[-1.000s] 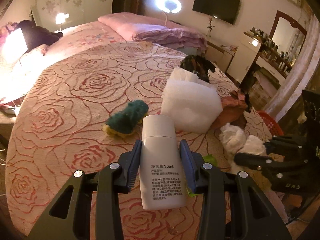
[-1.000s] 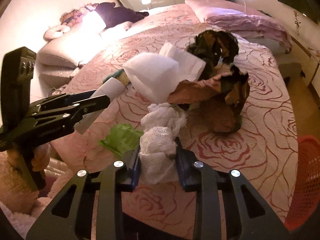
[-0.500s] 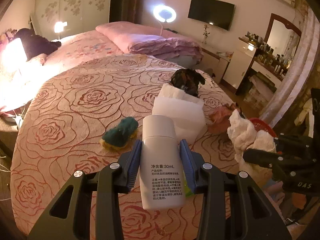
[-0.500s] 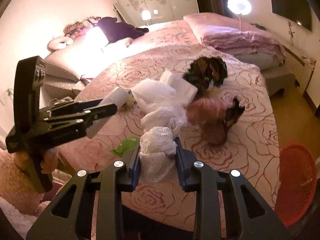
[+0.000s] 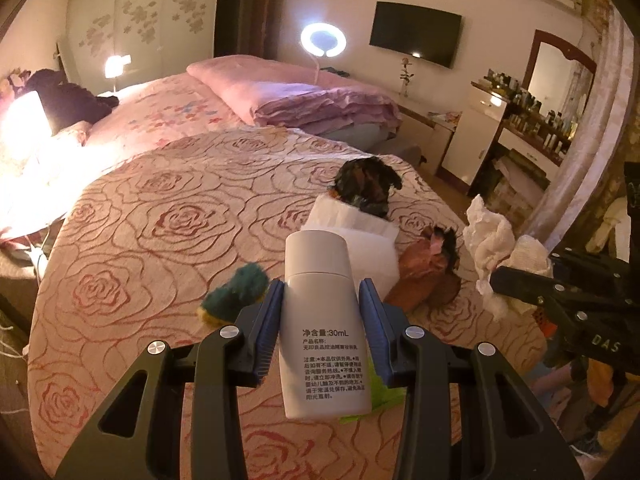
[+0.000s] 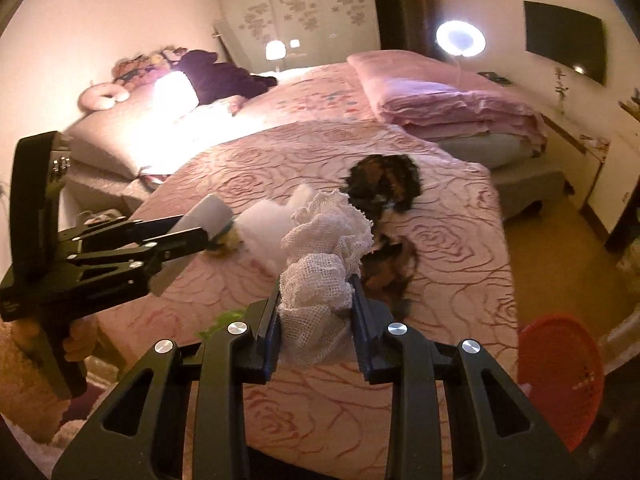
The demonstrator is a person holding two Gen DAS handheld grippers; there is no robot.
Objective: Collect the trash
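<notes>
White bottle [image 5: 322,320] (cap forward) and crumpled gauze [image 6: 320,276], both lifted above the bed.

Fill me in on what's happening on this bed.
A person is clearing trash off the rose-patterned bed with a hand-held tool in each hand. The left tool is clamped on a white bottle; the right tool is clamped on a wad of white gauze, both held above the bedspread. A dark crumpled wrapper, white padding and a teal fuzzy thing lie on the bed. A red basket stands beside it.

Red basket [image 6: 560,380] partly edge-cropped
</notes>
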